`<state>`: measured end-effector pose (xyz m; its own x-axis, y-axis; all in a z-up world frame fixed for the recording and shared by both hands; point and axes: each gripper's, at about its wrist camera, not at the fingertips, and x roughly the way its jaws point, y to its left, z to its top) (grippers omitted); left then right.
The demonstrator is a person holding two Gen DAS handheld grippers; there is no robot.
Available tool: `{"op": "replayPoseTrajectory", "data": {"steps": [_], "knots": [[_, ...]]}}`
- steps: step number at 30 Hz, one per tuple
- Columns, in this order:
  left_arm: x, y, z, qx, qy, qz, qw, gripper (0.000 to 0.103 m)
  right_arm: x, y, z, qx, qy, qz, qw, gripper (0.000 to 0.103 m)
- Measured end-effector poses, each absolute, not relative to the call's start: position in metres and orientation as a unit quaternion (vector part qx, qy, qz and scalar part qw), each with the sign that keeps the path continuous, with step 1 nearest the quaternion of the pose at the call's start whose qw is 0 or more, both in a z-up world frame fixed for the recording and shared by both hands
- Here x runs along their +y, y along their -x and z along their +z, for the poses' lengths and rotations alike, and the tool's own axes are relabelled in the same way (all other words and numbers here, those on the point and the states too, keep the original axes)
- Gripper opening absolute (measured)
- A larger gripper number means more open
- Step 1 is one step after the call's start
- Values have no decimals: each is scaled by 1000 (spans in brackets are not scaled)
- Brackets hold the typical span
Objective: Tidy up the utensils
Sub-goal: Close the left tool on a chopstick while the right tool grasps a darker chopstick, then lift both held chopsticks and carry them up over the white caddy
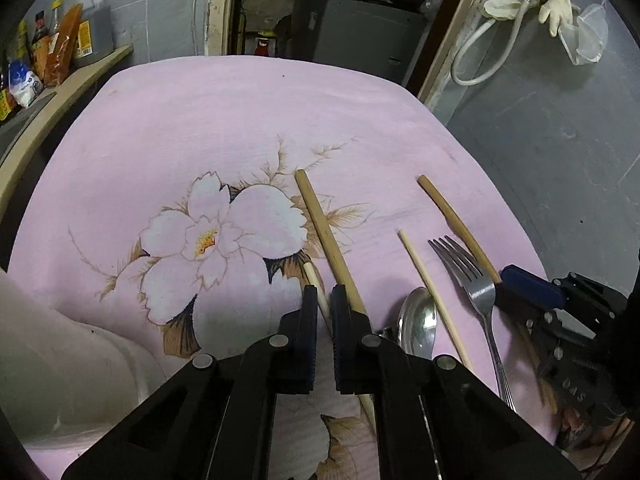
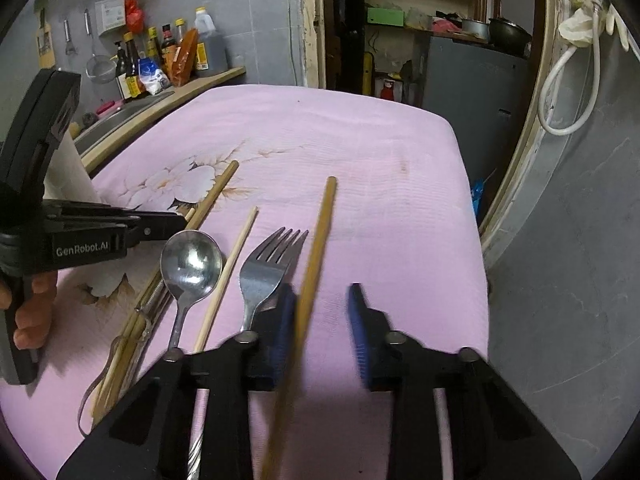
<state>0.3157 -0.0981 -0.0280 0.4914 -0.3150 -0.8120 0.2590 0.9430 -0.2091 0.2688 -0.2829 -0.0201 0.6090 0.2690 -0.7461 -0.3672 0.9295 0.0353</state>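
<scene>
Here, the left tool (image 1: 324, 300) clamps a pale chopstick (image 1: 316, 284) while the right tool (image 2: 320, 320), fingers apart, straddles a brown chopstick (image 2: 320, 232) beside the fork (image 2: 264, 268); closing and pairing likely follows.

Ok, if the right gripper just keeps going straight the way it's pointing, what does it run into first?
Probably nothing: the brown chopstick lies lengthwise between the open right gripper fingers, with only pink cloth ahead. Its height is unclear.

Pink cloth (image 1: 208, 120) printed with white, brown-leaved flowers; silver fork (image 2: 262, 276); blue-padded, apparently black tools.
</scene>
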Motion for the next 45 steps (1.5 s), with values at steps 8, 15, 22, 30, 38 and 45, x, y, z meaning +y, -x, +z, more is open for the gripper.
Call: {"op": "replayPoseTrajectory", "data": {"steps": [8,15,22,30,38,45], "knots": [[-90,-295,-26,482,23,-185,856,3,-290,-256,-18,399,61,170,899,5],[-90,-275,-23,488,-24,-208,847,3,-300,-252,-16,414,56,171,892,5],[-91,-267,-25,517,-58,-237,820,6,-287,-275,-17,438,76,174,879,9],[-93,-257,-24,528,-74,-264,803,21,-282,-300,-19,469,69,186,861,20],[-99,-247,-23,532,-104,-271,796,28,-283,-299,-18,466,82,185,861,21],[-102,-247,-27,521,-108,-234,814,4,-276,-302,-20,464,97,187,860,22]]}}
